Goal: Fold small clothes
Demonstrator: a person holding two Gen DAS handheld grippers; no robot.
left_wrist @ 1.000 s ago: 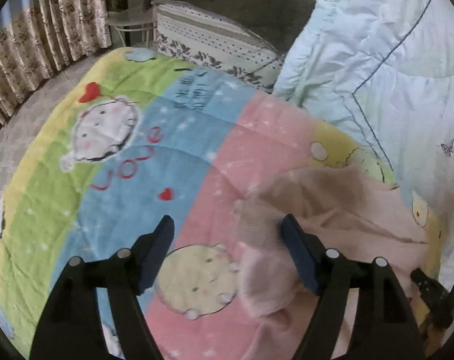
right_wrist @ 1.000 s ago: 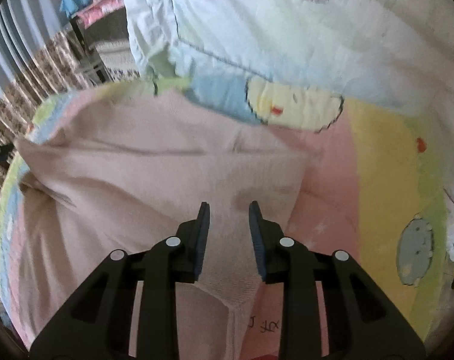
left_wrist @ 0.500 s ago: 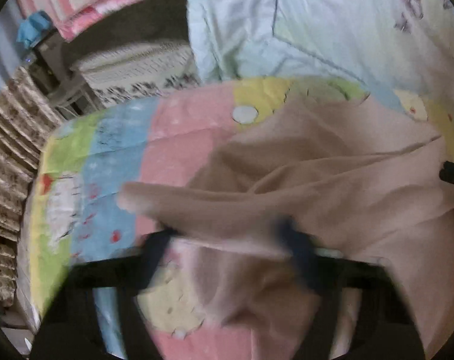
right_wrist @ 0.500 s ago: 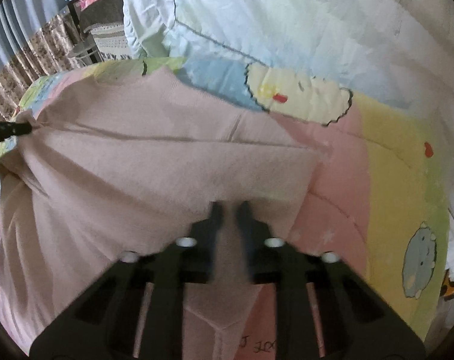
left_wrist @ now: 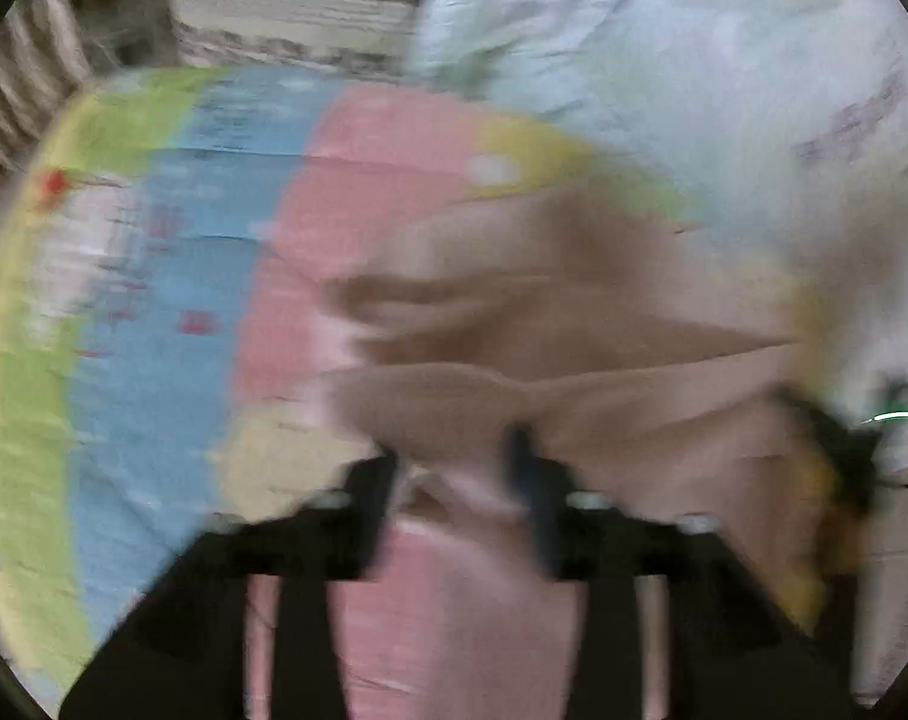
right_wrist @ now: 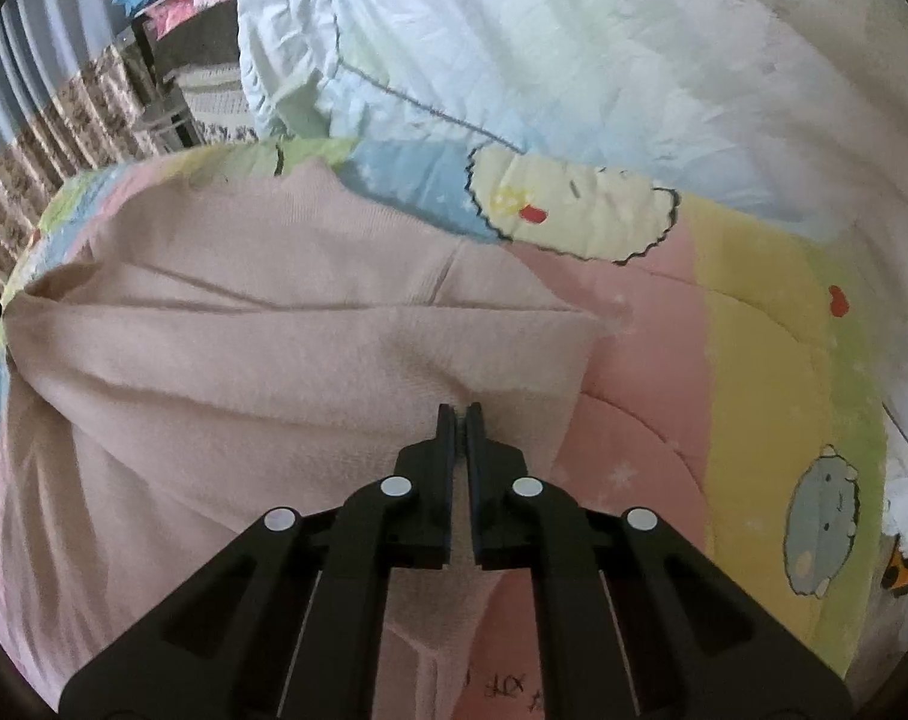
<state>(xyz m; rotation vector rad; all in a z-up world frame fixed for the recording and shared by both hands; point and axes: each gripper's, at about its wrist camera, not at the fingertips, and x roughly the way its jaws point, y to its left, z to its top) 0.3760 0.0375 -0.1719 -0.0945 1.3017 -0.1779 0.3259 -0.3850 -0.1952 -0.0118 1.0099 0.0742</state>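
One pink garment (right_wrist: pixel 261 360), one striped cartoon blanket (right_wrist: pixel 754 360), one pale quilt (right_wrist: pixel 574 60), two grippers.

1. In the right wrist view the garment (right_wrist: pixel 261 372) lies spread on the blanket (right_wrist: pixel 754 360), filling the frame from 12 o'clock round through 9 to 7 o'clock of the right gripper (right_wrist: pixel 461 414)
2. Bare blanket runs from 1 to 4 o'clock of that gripper
3. The quilt (right_wrist: pixel 574 48) is heaped behind garment and blanket, at 12 to 2 o'clock, its edge overlapping the blanket
4. A curtain (right_wrist: pixel 63 114) hangs far off at 10 o'clock
5. In the left wrist view the garment (left_wrist: pixel 604 324) lies ahead and to 2 o'clock of the left gripper (left_wrist: pixel 454 456), with bare blanket (left_wrist: pixel 153 300) at 9 to 11 o'clock and the quilt (left_wrist: pixel 694 60) beyond at 1 o'clock
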